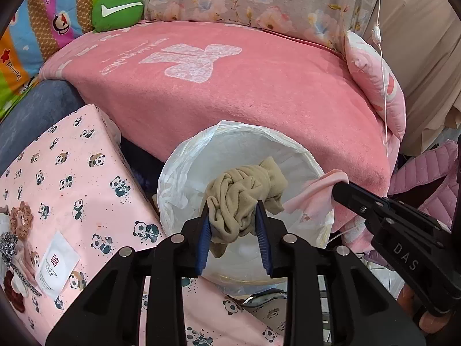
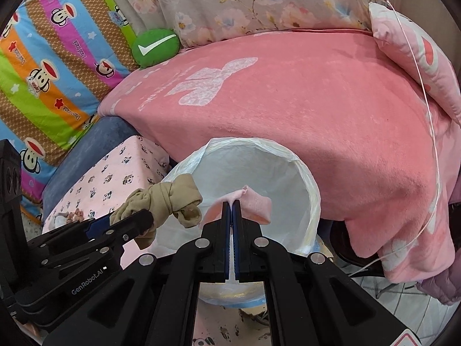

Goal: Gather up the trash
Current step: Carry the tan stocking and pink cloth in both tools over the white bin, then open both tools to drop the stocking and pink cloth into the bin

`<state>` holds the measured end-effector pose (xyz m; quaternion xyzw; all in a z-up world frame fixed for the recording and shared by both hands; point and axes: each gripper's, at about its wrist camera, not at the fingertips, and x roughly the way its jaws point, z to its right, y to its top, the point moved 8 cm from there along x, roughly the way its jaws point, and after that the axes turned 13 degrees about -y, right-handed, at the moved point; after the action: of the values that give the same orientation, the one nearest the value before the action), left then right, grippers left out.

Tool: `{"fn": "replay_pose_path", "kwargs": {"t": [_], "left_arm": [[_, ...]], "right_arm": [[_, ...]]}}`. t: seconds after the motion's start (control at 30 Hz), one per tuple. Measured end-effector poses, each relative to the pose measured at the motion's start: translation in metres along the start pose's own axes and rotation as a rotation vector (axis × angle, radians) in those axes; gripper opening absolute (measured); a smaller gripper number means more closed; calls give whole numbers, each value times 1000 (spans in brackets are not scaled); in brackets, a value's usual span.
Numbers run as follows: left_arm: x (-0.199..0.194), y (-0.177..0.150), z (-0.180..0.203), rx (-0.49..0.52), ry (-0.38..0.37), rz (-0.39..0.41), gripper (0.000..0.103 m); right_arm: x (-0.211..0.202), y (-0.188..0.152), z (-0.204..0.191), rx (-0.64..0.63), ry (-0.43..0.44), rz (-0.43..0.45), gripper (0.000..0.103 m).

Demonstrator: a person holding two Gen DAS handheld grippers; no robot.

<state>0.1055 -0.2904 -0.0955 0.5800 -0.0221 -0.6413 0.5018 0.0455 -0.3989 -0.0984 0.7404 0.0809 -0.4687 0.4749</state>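
- Left tongs point(image 1: 232, 212) are clenched on a knotted beige cloth point(image 1: 245, 199), held over the open mouth of the white-lined bin point(image 1: 173, 178).
- Right tongs point(image 2: 232, 204) are pinched tight on a pink cloth scrap point(image 2: 256, 204), also above the bin's mouth.

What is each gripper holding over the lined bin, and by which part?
The left gripper clamps a knotted beige cloth around its lower middle. The right gripper pinches a pink cloth by a fold near its middle.
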Motion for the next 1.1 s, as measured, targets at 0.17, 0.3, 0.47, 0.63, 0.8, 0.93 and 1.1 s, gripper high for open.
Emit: {"fn": "replay_pose_path", "kwargs": {"t": [0.17, 0.3, 0.47, 0.63, 0.8, 0.93, 1.1], "left_arm": [[0, 2, -2, -6, 23, 7, 63], [-2, 3, -7, -21, 28, 16, 68], [-4, 2, -14, -49, 24, 20, 68], [-9, -2, -17, -53, 27, 26, 68], [-17, -4, -20, -66, 27, 38, 68], [-27, -8, -27, -85, 38, 50, 68], [-44, -18, -43, -120, 64, 65, 68]], "right_arm": [[3, 2, -1, 0, -9, 0, 19], [2, 2, 1, 15, -15, -2, 29], [-4, 2, 2, 18, -40, 13, 37], [-9, 2, 0, 20, -45, 19, 42], [-15, 0, -6, 9, -49, 26, 45], [-21, -3, -12, 10, -45, 27, 49], [-30, -8, -28, -8, -32, 27, 52]]}}
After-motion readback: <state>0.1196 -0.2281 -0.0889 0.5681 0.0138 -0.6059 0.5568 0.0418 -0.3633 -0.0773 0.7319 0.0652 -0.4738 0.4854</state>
